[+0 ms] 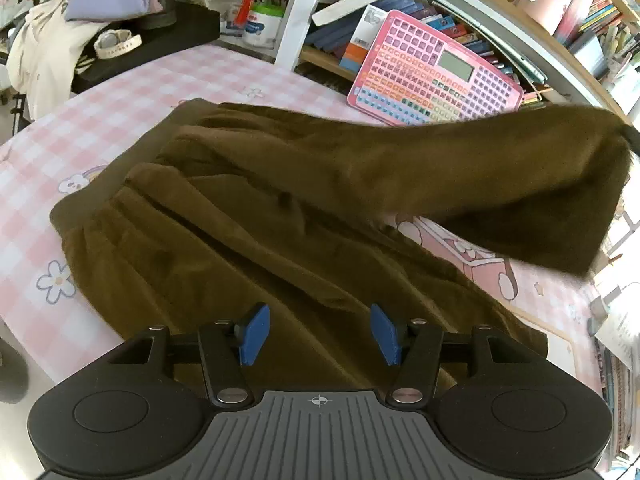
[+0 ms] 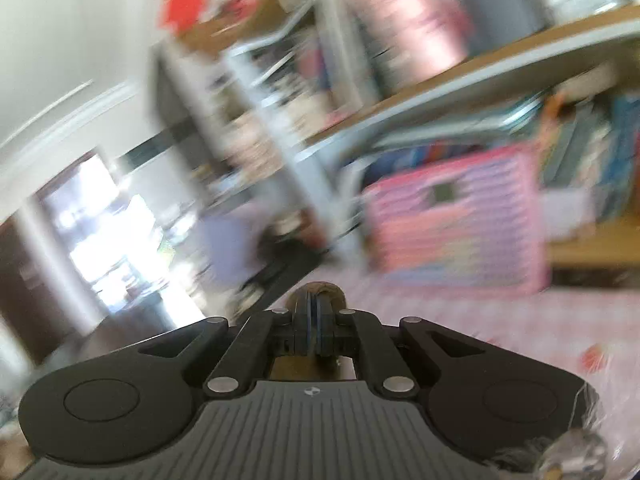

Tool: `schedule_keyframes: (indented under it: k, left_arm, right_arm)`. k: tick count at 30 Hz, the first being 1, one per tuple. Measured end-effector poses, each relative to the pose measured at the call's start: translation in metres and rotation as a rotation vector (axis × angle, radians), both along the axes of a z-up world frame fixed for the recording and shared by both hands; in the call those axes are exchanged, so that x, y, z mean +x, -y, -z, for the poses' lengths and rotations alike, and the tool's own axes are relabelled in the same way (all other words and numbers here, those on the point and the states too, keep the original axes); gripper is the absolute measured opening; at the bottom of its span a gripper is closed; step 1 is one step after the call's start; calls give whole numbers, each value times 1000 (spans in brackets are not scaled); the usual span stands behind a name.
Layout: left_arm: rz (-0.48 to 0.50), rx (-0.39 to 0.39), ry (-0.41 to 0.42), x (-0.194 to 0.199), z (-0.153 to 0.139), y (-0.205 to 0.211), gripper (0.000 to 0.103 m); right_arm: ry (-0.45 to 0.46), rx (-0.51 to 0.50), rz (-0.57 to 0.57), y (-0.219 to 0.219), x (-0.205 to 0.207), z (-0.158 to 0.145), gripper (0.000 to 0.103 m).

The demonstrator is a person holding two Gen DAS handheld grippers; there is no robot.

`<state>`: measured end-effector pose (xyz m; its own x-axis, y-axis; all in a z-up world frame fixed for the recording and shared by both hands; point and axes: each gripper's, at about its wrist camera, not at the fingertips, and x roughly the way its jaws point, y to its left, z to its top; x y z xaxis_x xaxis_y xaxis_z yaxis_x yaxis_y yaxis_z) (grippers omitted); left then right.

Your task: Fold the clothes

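A dark olive-brown garment (image 1: 248, 224) lies spread on the pink checked table cover (image 1: 132, 92). One long part of it (image 1: 500, 184) is lifted off the table and stretches up to the right edge of the left wrist view. My left gripper (image 1: 318, 334) hovers open just above the garment's near part, with its blue pads (image 1: 254, 334) wide apart and nothing between them. My right gripper (image 2: 318, 320) is shut on a fold of the brown garment (image 2: 320, 290), which bulges beyond the pinched fingertips. The right wrist view is heavily blurred.
A pink toy keyboard tablet (image 1: 436, 72) leans against the bookshelf (image 1: 520, 36) at the table's far edge. A black board with a watch (image 1: 116, 44), a cream cloth (image 1: 44, 48) and a white jar (image 1: 262, 24) crowd the far left. Stacked papers (image 1: 618, 332) sit at the right.
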<state>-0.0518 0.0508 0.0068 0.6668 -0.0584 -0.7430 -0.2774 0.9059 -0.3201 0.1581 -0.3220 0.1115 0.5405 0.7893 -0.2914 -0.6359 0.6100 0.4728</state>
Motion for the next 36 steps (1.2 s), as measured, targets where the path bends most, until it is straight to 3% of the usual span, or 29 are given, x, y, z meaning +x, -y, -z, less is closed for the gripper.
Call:
schedule_keyframes:
  k: [4, 6, 7, 8, 12, 15, 18, 26, 33, 36]
  left_arm:
    - [-43, 8, -7, -10, -2, -6, 57]
    - [-73, 13, -14, -17, -3, -12, 57]
    - [-89, 16, -18, -21, -3, -15, 57]
    - [-101, 18, -21, -23, -4, -17, 57]
    - [-132, 12, -27, -25, -3, -23, 57]
    - [-110, 26, -12, -17, -5, -21, 57]
    - [-76, 52, 18, -5, -12, -22, 57]
    - [13, 248, 87, 74, -40, -80, 57]
    - [55, 268, 36, 154, -10, -147, 57]
    - [79, 210, 20, 175, 6, -170, 57]
  right_arm:
    - [-83, -273, 279, -13, 54, 44, 4]
    - [-148, -400, 430, -16, 76, 72, 15]
    - [-177, -438, 481, -15, 83, 84, 23]
    - [-199, -441, 494, -14, 83, 90, 24]
    - [-264, -434, 392, -20, 65, 104, 28]
    - [-308, -485, 273, -39, 36, 116, 31]
    - [-324, -572, 233, -57, 9, 132, 31]
    - [-316, -655, 302, -76, -16, 151, 18]
    - [-392, -623, 392, -72, -16, 148, 22]
    - [-426, -612, 445, -74, -13, 148, 23]
